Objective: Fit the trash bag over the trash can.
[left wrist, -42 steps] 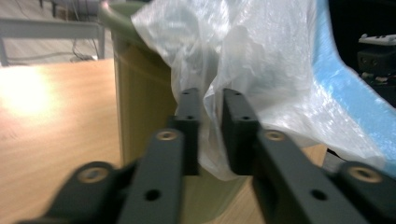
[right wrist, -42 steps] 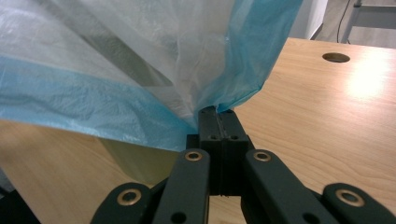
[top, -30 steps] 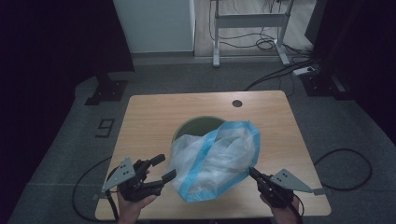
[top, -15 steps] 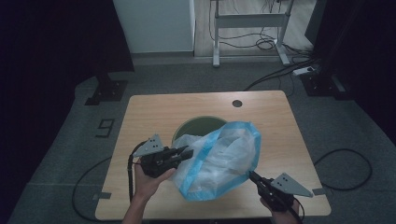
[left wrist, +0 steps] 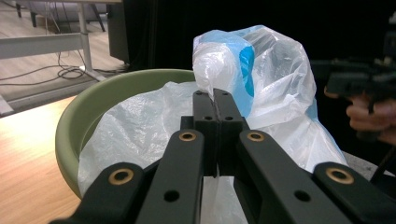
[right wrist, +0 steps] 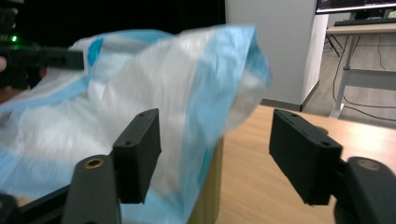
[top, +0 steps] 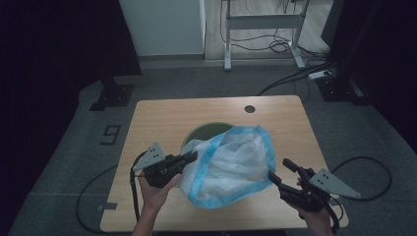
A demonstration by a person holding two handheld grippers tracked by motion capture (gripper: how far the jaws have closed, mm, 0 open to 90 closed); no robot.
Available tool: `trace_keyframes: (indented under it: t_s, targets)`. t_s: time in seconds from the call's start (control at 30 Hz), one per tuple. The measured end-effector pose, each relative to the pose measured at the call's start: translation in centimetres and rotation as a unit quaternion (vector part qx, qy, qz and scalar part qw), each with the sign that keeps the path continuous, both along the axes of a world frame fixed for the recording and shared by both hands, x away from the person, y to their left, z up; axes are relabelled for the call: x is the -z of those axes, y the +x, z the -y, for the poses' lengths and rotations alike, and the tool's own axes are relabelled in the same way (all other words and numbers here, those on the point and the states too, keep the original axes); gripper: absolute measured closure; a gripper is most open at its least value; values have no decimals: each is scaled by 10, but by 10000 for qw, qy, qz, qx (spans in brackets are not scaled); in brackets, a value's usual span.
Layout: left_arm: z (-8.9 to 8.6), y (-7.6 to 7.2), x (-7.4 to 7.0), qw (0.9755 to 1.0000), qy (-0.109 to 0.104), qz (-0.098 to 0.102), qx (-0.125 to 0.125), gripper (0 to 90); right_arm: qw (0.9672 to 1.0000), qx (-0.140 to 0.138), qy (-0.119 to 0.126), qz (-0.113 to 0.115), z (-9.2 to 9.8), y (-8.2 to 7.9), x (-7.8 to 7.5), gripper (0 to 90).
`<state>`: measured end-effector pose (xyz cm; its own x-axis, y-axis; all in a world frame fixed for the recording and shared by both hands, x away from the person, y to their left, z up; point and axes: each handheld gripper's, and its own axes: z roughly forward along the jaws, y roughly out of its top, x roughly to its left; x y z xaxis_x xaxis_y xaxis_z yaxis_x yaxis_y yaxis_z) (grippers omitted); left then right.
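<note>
My left gripper (top: pixel 189 158) was pinched shut on the plastic bag's (top: pixel 231 167) rim at its nine o'clock edge. My right gripper (top: pixel 278 172), jaws just opened and spread, held nothing, the bag's blue hem loose between them. Bag sat draped in and over the green bin (top: pixel 199 132) at table centre, long axis running eleven to five. Right gripper lay at the bag's four o'clock, nearest the free rim; judged a regrip there likely.

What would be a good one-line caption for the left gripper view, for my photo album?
The left hand-held gripper pinches the blue-edged plastic bag lining a green bin.
</note>
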<state>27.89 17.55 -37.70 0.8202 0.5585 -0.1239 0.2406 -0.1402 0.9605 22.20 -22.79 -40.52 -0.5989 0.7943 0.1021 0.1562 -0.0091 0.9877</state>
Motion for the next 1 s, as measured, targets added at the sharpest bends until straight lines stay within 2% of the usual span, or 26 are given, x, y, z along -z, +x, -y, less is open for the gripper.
trace_keyframes:
  t_s: [0.1, 0.17, 0.2, 0.27, 0.33, 0.37, 0.47, 0.63, 0.8, 1.0]
  targets:
    - [2, -1, 0, 10000, 17, 33, -9, 899, 9998, -165, 14, -99, -3, 16, -10, 300]
    - [2, -1, -1, 10000, 24, 55, -19, 899, 9993, -250, 85, -246, -6, 28, -13, 329]
    - [2, -1, -1, 10000, 23, 76, -40, 899, 9989, -335, 134, -293, -8, 33, -13, 392]
    - [0, -1, -1, 9998, -2, 129, -120, 899, 9985, -471, 149, -230, -11, 41, -13, 671]
    - [-4, 0, 0, 9994, -118, 197, -266, 899, 9983, -558, 114, -143, -14, 42, -12, 823]
    - [-6, 0, 0, 9991, -175, 226, -328, 899, 9986, -509, 37, -120, -15, 42, -11, 867]
    - [-14, 0, 3, 9969, -379, 326, -610, 899, 9993, -334, -148, -119, -15, 39, -5, 884]
    - [-25, 1, 7, 9940, -608, 306, -859, 899, 9992, -175, -294, -198, -5, 38, 4, 884]
    - [-30, 6, 8, 9928, -703, 240, -938, 899, 9991, -54, -305, -278, 3, 45, 7, 884]
    - [-31, 9, 7, 9930, -716, 195, -924, 898, 9990, -23, -349, -288, 1, 51, 6, 883]
